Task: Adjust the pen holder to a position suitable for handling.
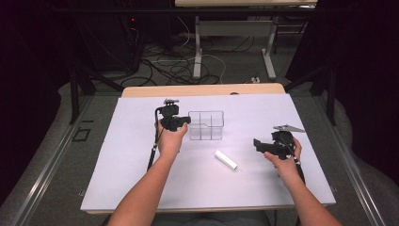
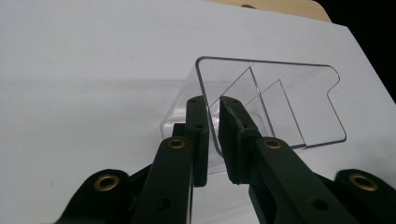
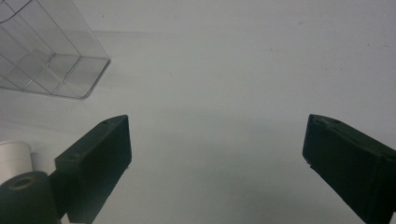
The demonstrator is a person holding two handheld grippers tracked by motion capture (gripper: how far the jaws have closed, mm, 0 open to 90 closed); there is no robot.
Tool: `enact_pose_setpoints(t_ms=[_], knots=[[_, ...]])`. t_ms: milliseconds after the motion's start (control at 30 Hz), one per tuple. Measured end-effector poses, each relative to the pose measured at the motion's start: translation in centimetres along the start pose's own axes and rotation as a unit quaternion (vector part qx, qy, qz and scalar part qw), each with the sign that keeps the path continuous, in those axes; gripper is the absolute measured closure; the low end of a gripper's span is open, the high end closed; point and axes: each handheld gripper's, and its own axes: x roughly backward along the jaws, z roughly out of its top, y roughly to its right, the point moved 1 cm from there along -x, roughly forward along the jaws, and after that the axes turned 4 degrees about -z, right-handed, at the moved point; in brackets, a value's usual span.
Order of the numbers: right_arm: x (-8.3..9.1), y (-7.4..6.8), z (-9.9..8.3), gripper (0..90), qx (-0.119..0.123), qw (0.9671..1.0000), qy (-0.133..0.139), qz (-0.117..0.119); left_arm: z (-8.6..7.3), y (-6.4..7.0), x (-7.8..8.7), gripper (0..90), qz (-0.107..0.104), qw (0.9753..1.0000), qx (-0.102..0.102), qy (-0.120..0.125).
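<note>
Seen from above, a clear plastic divided box (image 1: 205,125) stands mid-worktop (image 1: 141,174), with a white cylinder (image 1: 226,160) lying nearer the person. The left gripper view shows the left gripper (image 2: 212,105) with jaws clamped on the box's thin rounded wall (image 2: 205,88). The right gripper (image 3: 217,154) hovers with jaws spread wide over the bare matte surface.

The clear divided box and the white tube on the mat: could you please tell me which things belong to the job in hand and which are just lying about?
In the job:
- clear divided box, clamped by the left gripper
- white tube
- right gripper, open

Lying about:
- cables on the floor
- far table
</note>
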Motion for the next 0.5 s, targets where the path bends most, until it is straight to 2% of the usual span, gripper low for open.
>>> enact_pose_setpoints(t_ms=[133, 333, 500], knots=[[0.0, 0.0, 0.0, 7.5, 0.001, 1.0, 0.001, 0.001, 0.2, -0.3, 0.6, 78.2, -0.004, 1.0, 0.0, 0.008], [0.2, -0.1, 0.1, 9.5, 0.007, 1.0, 0.0, 0.005, 0.1, -0.9, 1.8, 71.1, -0.011, 0.9997, -0.017, 0.016], [0.4, -0.4, 0.2, 14.9, 0.03, 0.9995, 0.0, 0.007, -0.3, -1.4, 2.7, 64.9, -0.015, 0.9989, -0.036, 0.027]])
